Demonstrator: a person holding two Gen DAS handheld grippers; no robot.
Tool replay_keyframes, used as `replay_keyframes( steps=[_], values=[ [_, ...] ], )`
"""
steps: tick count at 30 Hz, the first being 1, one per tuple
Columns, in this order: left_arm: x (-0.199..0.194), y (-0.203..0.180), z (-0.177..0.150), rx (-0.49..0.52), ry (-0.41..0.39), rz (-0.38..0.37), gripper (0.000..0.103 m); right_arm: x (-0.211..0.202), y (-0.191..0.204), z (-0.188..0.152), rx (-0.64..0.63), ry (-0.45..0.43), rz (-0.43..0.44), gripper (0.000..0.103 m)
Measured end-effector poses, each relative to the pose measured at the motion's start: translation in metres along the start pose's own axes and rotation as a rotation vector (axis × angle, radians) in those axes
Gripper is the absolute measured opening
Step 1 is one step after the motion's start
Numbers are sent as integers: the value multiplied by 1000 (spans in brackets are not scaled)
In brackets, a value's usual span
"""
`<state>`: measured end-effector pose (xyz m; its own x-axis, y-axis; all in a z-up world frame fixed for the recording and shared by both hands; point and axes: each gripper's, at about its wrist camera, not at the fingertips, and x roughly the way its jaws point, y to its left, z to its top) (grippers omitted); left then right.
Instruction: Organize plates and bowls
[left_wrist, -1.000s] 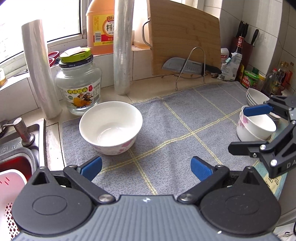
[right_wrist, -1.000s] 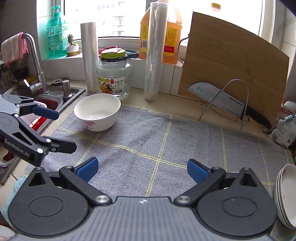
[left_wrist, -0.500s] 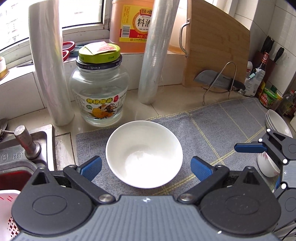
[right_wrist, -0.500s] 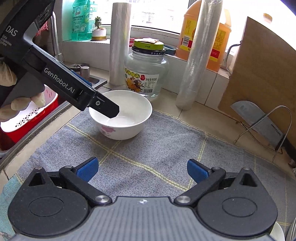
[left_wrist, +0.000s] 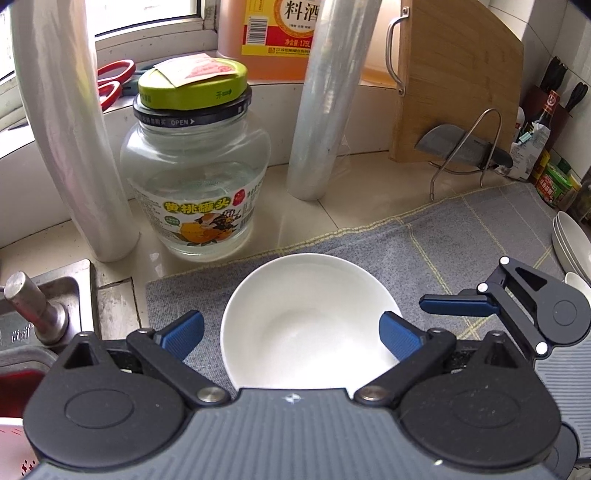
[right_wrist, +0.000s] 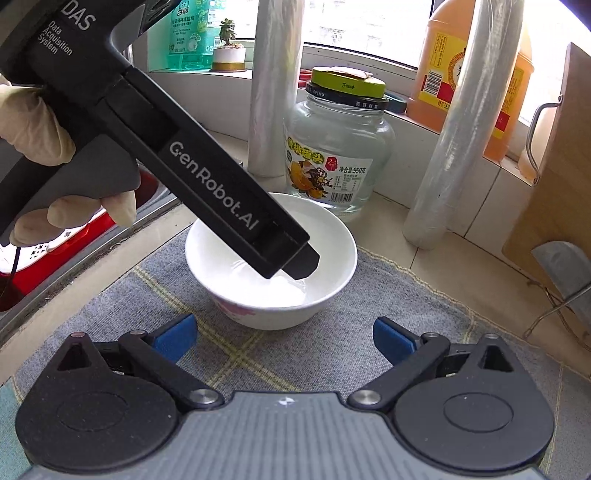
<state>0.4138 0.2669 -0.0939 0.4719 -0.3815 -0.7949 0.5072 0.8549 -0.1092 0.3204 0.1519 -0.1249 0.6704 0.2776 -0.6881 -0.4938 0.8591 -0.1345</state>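
A white bowl with a pink flower print stands on the grey cloth mat. My left gripper is open and hangs over the bowl, its right finger inside the rim and its left finger outside. In the right wrist view its fingertips dip into the bowl. My right gripper is open and empty, just in front of the bowl, and also shows in the left wrist view. A stack of white plates lies at the mat's right edge.
A glass jar with a green lid and two plastic-wrap rolls stand right behind the bowl. A wooden cutting board and a cleaver in a wire rack are at the back right. The sink is at the left.
My left gripper has moved forward and down over the bowl until its fingers straddle the rim. My right gripper has closed in on the bowl from the right. Both stay open.
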Motion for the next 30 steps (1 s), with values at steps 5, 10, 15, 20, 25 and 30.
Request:
replay_keyframes(
  steps=[5,10,15,20,25,30],
  values=[
    [3,1,1,13,13,-8,92,8,0,3,2,-4,15,101],
    [4,7,4,7,16,3,82,14,1,5,-8,-10,16,97],
    [5,5,6,19,25,-20,75,18,2,7,-9,-15,15,93],
    [6,3,7,52,43,-32,71,19,5,8,-26,-24,13,91],
    [9,5,11,68,74,-51,71,18,6,9,-37,-28,19,90],
    [12,6,15,85,114,-64,71,19,5,9,-44,-33,27,90]
  ],
)
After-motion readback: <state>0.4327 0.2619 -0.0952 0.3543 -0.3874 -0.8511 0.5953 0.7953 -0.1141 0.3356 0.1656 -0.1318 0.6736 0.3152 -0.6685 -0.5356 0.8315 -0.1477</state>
